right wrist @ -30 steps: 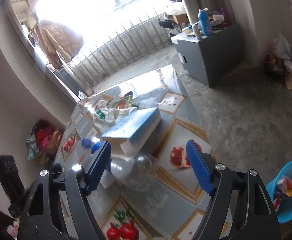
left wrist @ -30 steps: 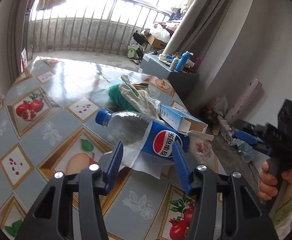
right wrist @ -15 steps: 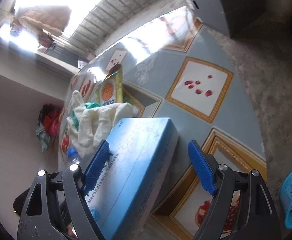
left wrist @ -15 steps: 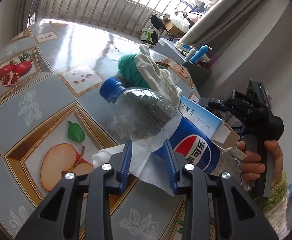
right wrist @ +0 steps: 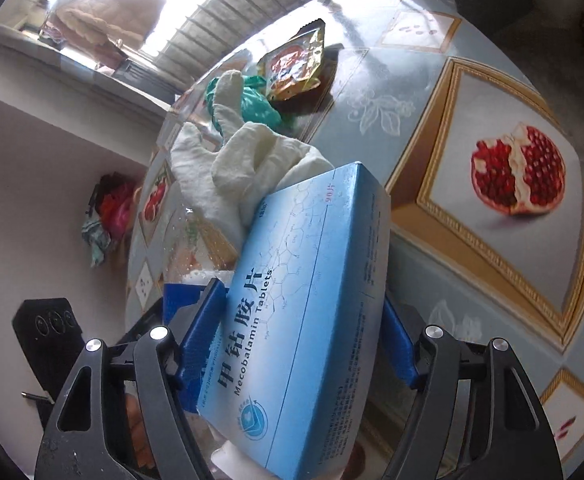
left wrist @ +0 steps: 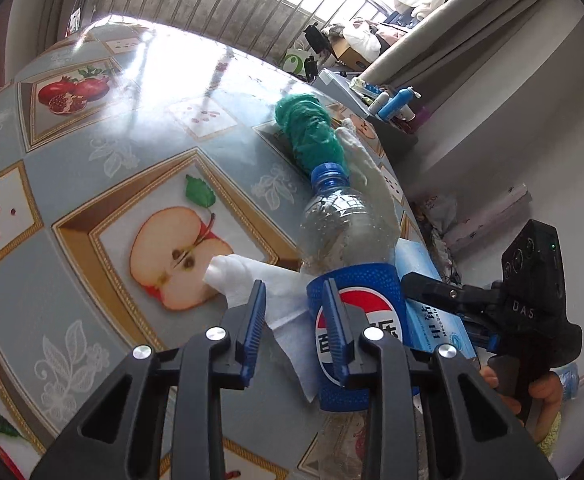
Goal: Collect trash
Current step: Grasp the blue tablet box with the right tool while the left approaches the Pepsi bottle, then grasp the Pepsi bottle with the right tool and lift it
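Observation:
My left gripper has its jaws narrowed around a crumpled white tissue on the fruit-patterned table. An empty Pepsi bottle with a blue cap lies just right of it, against the right finger. My right gripper is shut on a blue Mecobalamin tablet box, gripping its two sides. In the left wrist view the right gripper and box show beside the bottle.
A white glove and a green knitted cloth lie beyond the bottle. A gold snack wrapper lies farther back. A grey cabinet with bottles stands past the table's edge, by the barred window.
My left gripper dropped toward the tissue and narrowed; the bottle now lies to its right. My right gripper moved in over the blue box and closed on its sides.

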Demonstrator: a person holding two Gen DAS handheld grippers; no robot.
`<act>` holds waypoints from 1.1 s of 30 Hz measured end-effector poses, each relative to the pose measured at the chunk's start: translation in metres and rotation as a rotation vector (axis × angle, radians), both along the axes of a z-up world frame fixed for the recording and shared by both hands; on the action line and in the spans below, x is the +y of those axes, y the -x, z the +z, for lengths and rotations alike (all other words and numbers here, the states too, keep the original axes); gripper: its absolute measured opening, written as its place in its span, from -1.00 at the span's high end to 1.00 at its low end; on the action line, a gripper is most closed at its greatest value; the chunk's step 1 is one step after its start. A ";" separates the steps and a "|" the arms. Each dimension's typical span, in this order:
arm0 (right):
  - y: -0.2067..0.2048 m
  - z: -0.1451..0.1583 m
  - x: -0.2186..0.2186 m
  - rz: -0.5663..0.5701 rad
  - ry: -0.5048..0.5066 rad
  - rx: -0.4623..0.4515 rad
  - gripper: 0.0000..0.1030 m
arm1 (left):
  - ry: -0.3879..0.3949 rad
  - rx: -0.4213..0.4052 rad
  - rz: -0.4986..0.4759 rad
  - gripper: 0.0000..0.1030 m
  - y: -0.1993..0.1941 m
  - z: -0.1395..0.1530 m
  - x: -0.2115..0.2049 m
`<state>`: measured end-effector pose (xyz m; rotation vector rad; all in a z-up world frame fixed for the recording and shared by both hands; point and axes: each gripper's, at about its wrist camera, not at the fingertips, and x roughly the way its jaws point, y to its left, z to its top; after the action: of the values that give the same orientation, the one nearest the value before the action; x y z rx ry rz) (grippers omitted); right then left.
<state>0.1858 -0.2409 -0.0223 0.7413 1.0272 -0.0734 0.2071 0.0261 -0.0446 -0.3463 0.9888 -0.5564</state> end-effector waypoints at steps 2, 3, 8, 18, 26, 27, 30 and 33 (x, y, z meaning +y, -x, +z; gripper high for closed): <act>0.002 0.001 0.003 0.005 0.028 0.001 -0.33 | 0.000 0.002 -0.002 0.47 0.010 0.001 0.004; 0.006 0.002 0.008 0.011 0.048 0.004 -0.33 | -0.002 0.000 -0.005 0.47 0.015 0.001 0.007; 0.025 0.010 0.010 0.015 0.159 0.013 -0.27 | -0.014 0.002 -0.010 0.47 0.034 0.002 0.017; 0.078 0.031 0.005 -0.063 0.334 -0.003 -0.32 | -0.058 -0.060 -0.009 0.43 0.050 0.019 0.027; 0.064 0.054 0.040 0.018 0.230 -0.140 -0.32 | -0.110 -0.067 0.011 0.43 0.052 0.010 0.028; 0.058 0.051 0.046 0.038 0.202 -0.138 -0.32 | -0.105 -0.064 0.008 0.43 0.053 0.009 0.028; 0.043 0.039 0.059 0.081 0.142 -0.112 -0.32 | -0.100 -0.060 -0.008 0.43 0.053 0.006 0.026; 0.031 0.027 0.060 0.095 0.105 -0.071 -0.31 | -0.101 -0.052 -0.024 0.43 0.052 -0.001 0.024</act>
<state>0.1553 -0.1806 0.0052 0.5948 0.9819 -0.0190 0.1556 0.0504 -0.0453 -0.2294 0.9678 -0.5329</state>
